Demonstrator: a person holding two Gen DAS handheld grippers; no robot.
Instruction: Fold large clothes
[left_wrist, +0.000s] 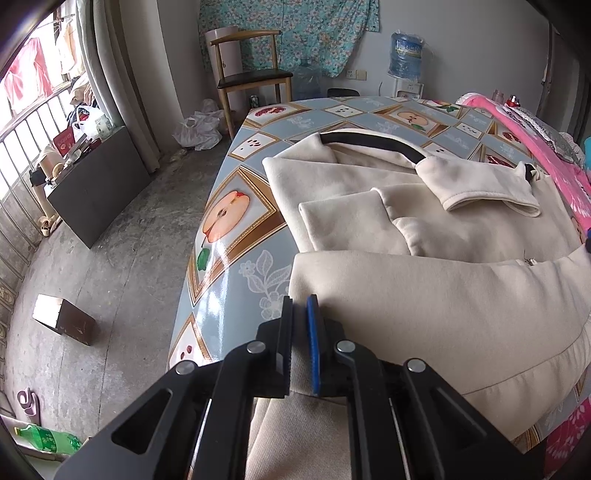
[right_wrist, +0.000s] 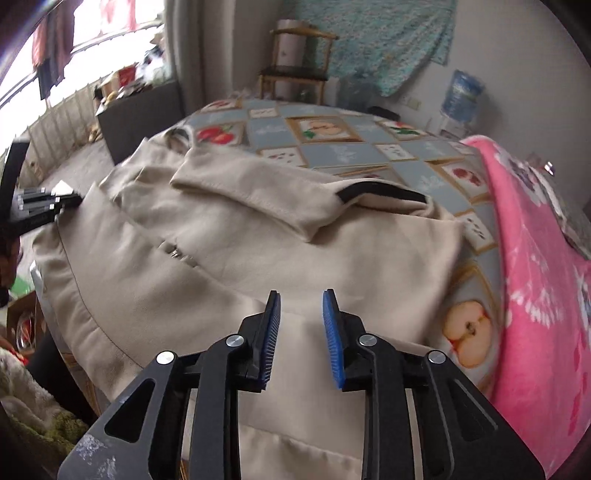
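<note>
Leftmost, at the table's (left_wrist: 236, 258) left edge: left gripper (left_wrist: 299, 306), jaws drawn almost together, pinching a fold of the cream jacket (left_wrist: 424, 295) at its near-left corner. Shows up in the right wrist view too, far off at the garment's left side (right_wrist: 37, 206).

Across the middle: cream jacket spread flat on the fruit-patterned cloth, collar (left_wrist: 369, 142) with its black lining at the far end, hem band towards the person. Runs its near folded edge crosswise, from the left gripper over to the right side. Zip pull (right_wrist: 173, 253) near the middle of the front.

Further right: right gripper (right_wrist: 301, 299), jaws standing clearly apart, nothing between the blue pads, only jacket cloth below them. Hangs over the near-right part of the garment, apart from the fabric as far as can be told.

Rightmost: pink blanket (right_wrist: 535, 277) along the table's right side, just beside the jacket's edge.

Probably calls for a grasp on the right end of that same near edge, which lies below and just ahead of the open jaws. Only the right hand free and near enough. Likely matching grips first, then lifting towards the collar.
</note>
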